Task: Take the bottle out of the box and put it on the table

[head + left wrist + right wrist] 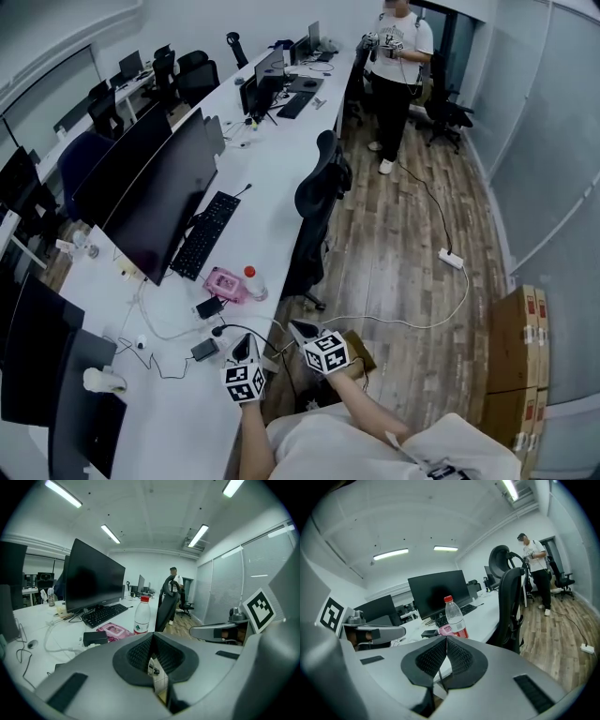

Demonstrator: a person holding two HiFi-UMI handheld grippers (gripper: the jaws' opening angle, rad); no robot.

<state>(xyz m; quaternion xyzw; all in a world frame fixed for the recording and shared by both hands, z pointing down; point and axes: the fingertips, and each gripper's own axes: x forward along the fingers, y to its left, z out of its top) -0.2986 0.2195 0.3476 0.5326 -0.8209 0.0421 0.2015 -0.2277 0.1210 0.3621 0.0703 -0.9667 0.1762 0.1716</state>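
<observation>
While left fingers and right fingers press together, the bottle stands beyond.

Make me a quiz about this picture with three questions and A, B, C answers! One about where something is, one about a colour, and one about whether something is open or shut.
1. Where does the bottle stand?
A. On the floor
B. On the table, beside the pink box
C. On a chair seat

2. What colour is the bottle's cap?
A. Red
B. Blue
C. Green

3. The fingers of the right gripper are:
A. Wide apart
B. Shut, with nothing between them
C. Closed on the bottle

Answers:
1 B: the head view shows it upright on the white table, next to the pink box.
2 A: both gripper views show a red cap.
3 B: the pads meet, and the bottle stands beyond them.
</observation>
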